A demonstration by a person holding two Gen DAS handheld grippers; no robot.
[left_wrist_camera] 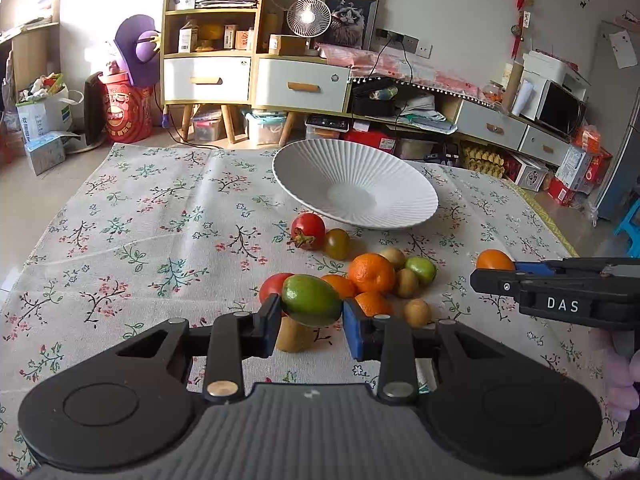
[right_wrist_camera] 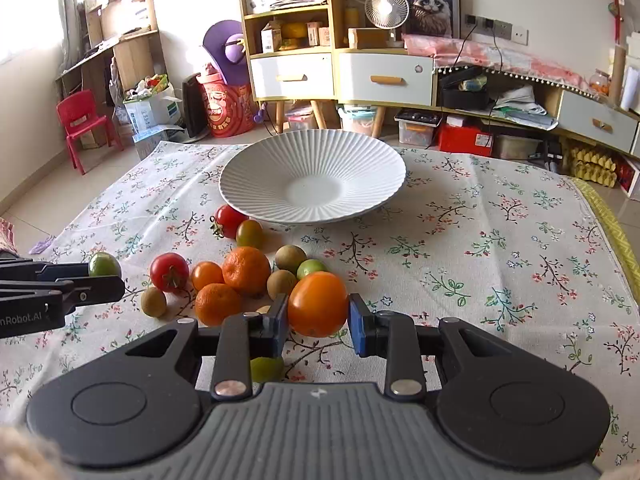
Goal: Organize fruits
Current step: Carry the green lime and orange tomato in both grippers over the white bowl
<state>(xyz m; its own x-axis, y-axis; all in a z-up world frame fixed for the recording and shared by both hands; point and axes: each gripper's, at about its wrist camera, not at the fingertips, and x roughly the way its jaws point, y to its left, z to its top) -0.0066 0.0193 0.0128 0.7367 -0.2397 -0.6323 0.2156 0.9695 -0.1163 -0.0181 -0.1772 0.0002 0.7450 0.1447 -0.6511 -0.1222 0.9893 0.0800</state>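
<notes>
My left gripper [left_wrist_camera: 312, 314] is shut on a green fruit [left_wrist_camera: 312, 296], held a little above the floral tablecloth [left_wrist_camera: 140, 220]. In the right wrist view that gripper [right_wrist_camera: 86, 280] comes in from the left with the green fruit [right_wrist_camera: 104, 264] at its tip. My right gripper [right_wrist_camera: 318, 314] is shut on a smooth orange fruit [right_wrist_camera: 318, 302], lifted off the cloth. From the left wrist view, the right gripper [left_wrist_camera: 494, 278] and its orange fruit [left_wrist_camera: 495, 260] show at the right. A ribbed white plate [right_wrist_camera: 312, 176] stands empty behind the fruit, also seen as the plate [left_wrist_camera: 356, 184].
Loose fruit lies between the grippers and the plate: red tomatoes [right_wrist_camera: 169, 272], mandarins [right_wrist_camera: 246, 270], brown kiwis [right_wrist_camera: 290, 258] and small green fruits [right_wrist_camera: 310, 268]. Another green one [right_wrist_camera: 266, 368] lies under my right gripper. Shelves and cabinets [right_wrist_camera: 340, 72] stand beyond the table's far edge.
</notes>
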